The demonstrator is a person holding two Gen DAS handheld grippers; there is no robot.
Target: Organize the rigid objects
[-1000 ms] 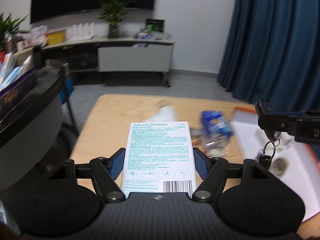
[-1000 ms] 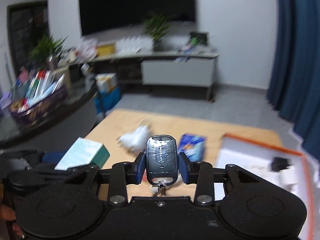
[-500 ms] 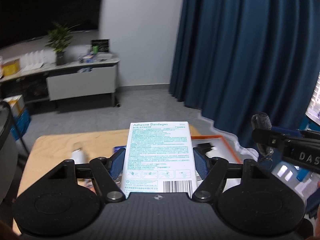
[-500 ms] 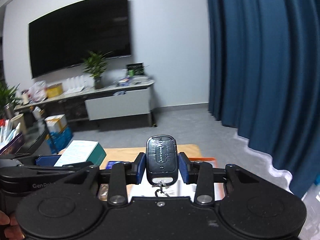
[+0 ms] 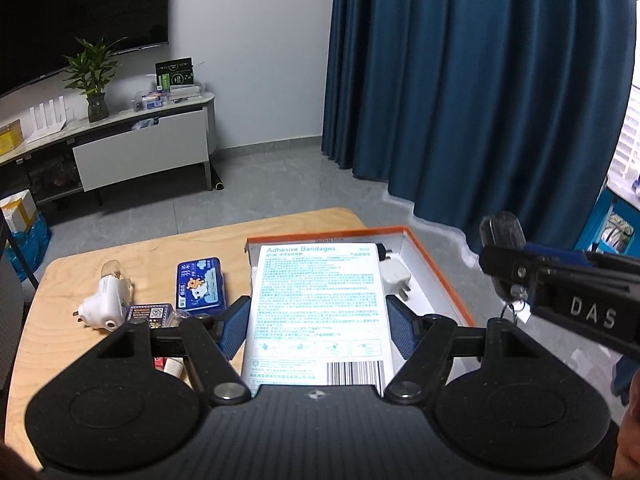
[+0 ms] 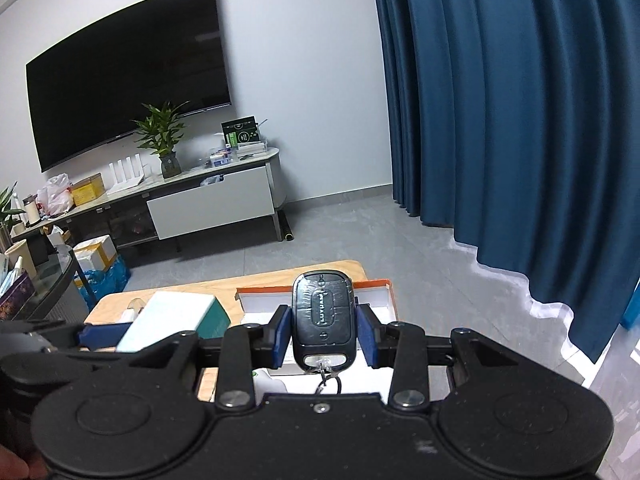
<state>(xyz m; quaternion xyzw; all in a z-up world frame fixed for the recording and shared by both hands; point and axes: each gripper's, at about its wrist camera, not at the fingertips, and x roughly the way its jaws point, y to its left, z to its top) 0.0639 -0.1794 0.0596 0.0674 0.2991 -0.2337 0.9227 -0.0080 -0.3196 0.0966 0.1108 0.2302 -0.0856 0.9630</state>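
My left gripper (image 5: 318, 322) is shut on a white box of adhesive bandages (image 5: 318, 312) and holds it above the near end of the orange-rimmed white tray (image 5: 436, 270). My right gripper (image 6: 323, 334) is shut on a black key fob (image 6: 323, 318) with a key ring hanging below, held above the same tray (image 6: 376, 285). The right gripper shows at the right of the left wrist view (image 5: 560, 284). The bandage box shows at the left of the right wrist view (image 6: 172, 320). A white plug adapter (image 5: 396, 276) lies in the tray.
On the wooden table (image 5: 72, 280) lie a white night-light plug (image 5: 104, 304), a blue packet (image 5: 200, 286) and a small dark box (image 5: 150, 314). A blue curtain (image 5: 480, 100) hangs behind. A TV cabinet (image 5: 140, 152) stands at the far wall.
Both grippers have swung right and now sit over the tray, each keeping its object. The views turned from the table's left side toward the curtain, then tilted down.
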